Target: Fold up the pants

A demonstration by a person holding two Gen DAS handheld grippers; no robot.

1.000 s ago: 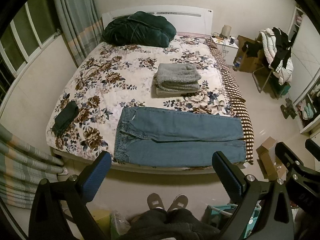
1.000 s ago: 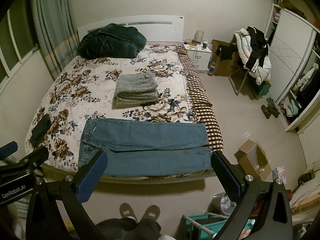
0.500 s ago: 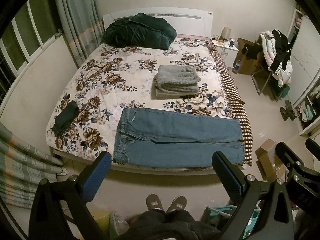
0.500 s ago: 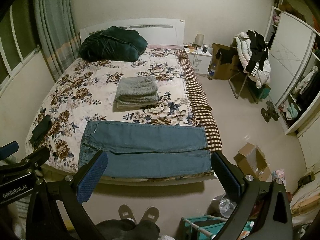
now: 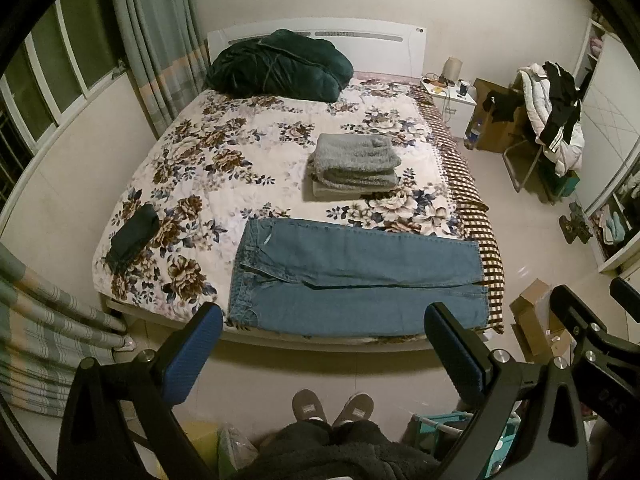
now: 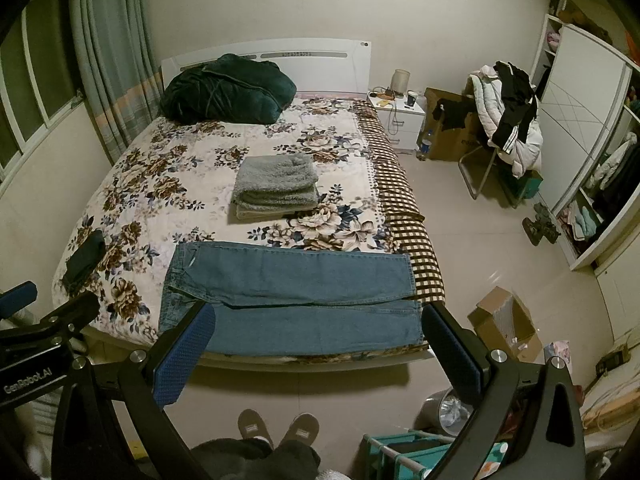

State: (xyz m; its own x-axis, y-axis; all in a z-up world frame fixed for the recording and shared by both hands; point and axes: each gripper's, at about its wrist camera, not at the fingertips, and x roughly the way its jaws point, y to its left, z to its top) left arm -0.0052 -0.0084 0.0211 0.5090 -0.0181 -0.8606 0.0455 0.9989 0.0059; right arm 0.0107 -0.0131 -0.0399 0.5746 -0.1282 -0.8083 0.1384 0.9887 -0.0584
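With both grippers held back from the bed (image 5: 192, 168), nothing pinched. Left gripper (image 5: 324, 354) with jaws spread wide, empty, above bare floor (image 5: 304, 368) short of the bed's near edge. Right gripper (image 6: 318, 354) likewise spread and empty, its left pad overlapping the jeans' near edge in its own view, contact not clear.

Jeans (image 5: 360, 276) straight ahead of both sets of jaws, flat on the bed along its near edge, waistband toward the left pads, hems toward the right. Far leg lying partly over the near one. Near hem running close to the mattress edge; hems ending at the checked border (image 6: 420, 256) on the right side.

Beyond the jeans, well apart, a grey folded stack (image 5: 354, 166). Far left of the jaws, a dark bundle (image 5: 132, 236) near the bed's left edge. Open floor right of the bed; a box (image 6: 504, 320) just past the right pad.
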